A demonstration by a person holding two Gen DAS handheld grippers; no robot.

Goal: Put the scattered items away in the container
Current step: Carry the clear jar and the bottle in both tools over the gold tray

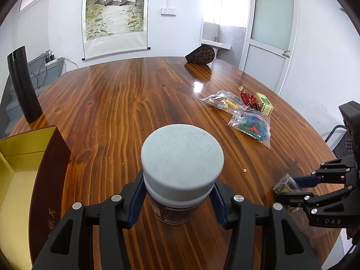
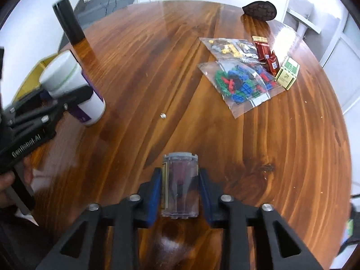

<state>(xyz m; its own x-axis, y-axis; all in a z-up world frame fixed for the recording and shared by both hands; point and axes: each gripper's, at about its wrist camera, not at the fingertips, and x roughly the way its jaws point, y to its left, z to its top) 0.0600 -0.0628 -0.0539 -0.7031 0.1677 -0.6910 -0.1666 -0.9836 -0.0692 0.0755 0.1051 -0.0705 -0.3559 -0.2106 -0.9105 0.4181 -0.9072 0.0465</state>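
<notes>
A glossy round wooden table (image 1: pixel 126 103) with strong grain carries a tall black flask (image 1: pixel 22 85), a dark patterned pouch (image 1: pixel 201 55), two clear bags of small coloured bricks (image 2: pixel 243 83), red sweet packets (image 2: pixel 266 55) and a small green box (image 2: pixel 288 73).

A round wooden table (image 1: pixel 126 103), varnished to a gloss with strong dark grain, filled most of the room. Daylight glared off its far right part. The walls (image 1: pixel 175 33) were plain white. On the far wall hung a long scroll painting (image 1: pixel 114 11) of a stone bridge and foliage, with a double socket (image 1: pixel 168 11) just to its right. Further right an open doorway (image 1: pixel 225 15) let in bright light, and a frosted-glass door (image 1: pixel 270 31) stood beside it. Beyond the table's left edge stood a grey cabinet (image 1: pixel 48 69) carrying a power strip and cables. A dark mesh chair (image 1: pixel 342 139) sat off the right edge.
</notes>
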